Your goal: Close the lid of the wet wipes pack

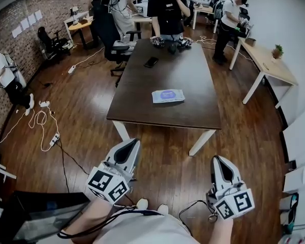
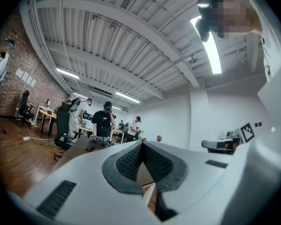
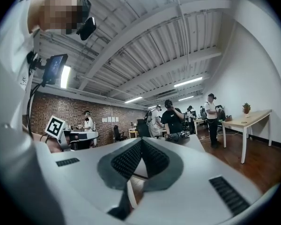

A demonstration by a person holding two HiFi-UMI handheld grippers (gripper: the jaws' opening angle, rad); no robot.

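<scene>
head view alone shows the wet wipes pack (image 1: 168, 96)

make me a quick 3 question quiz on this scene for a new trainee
1. True or false: the wet wipes pack lies on the dark table.
2. Multiple choice: the left gripper is A) clamped on the pack, B) shut and empty, short of the table, C) open right above the pack.
3. Short answer: what small dark thing lies on the table beyond the pack?

Key: 1 true; 2 B; 3 a phone.
</scene>
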